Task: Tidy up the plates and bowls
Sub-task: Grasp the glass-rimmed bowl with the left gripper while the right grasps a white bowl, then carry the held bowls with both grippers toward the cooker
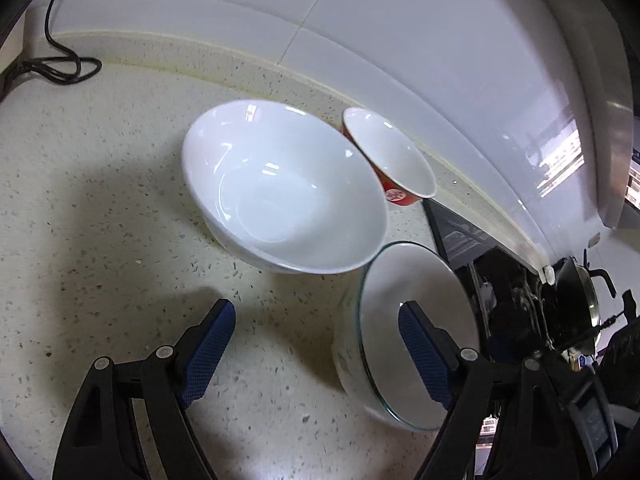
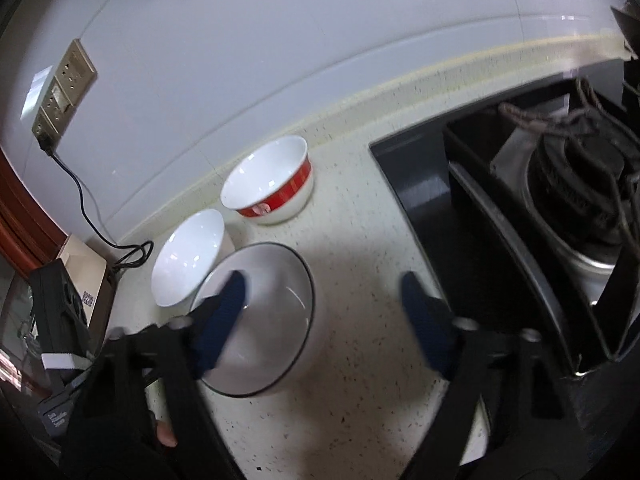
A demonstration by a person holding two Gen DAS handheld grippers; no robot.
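So our left gripper (image 1: 316,354) is hanging over the speckled countertop (image 1: 100,240) with its jaws spread wide and nothing between them but bare counter. Its right-hand blue pad (image 1: 424,356) sits in front of the dark-rimmed bowl (image 1: 416,280), so from that camera it overlaps the bowl's opening, but we can't tell whether it actually touches it.

Our right gripper (image 2: 324,320) is also apart, not clamped on anything. Its left pad (image 2: 224,320) shows over the inside of the dark-rimmed bowl (image 2: 276,312) and the other pad is out over the counter to the right, so the bowl's right wall looks to be between the fingers, with a clear gap on the right side. That view is a bit blurry, so contact on the left pad is anyone's guess.

Moving outward: the big white bowl (image 1: 280,188) sits just beside the dark-rimmed one, rims close or touching in the left wrist view. Behind it, near the wall, is the red-banded bowl (image 1: 392,160), white inside, just beside the big one. In the right wrist view all three bowls are upright on the counter, in a loose cluster.

Further out we've got a black cable (image 1: 56,64) lying by the wall on the left, a wall socket (image 2: 64,92) it runs up to, and a gas stove (image 2: 560,208) set into the counter on the right side. A gloved hand (image 2: 112,432) shows at the bottom left of the right wrist view.
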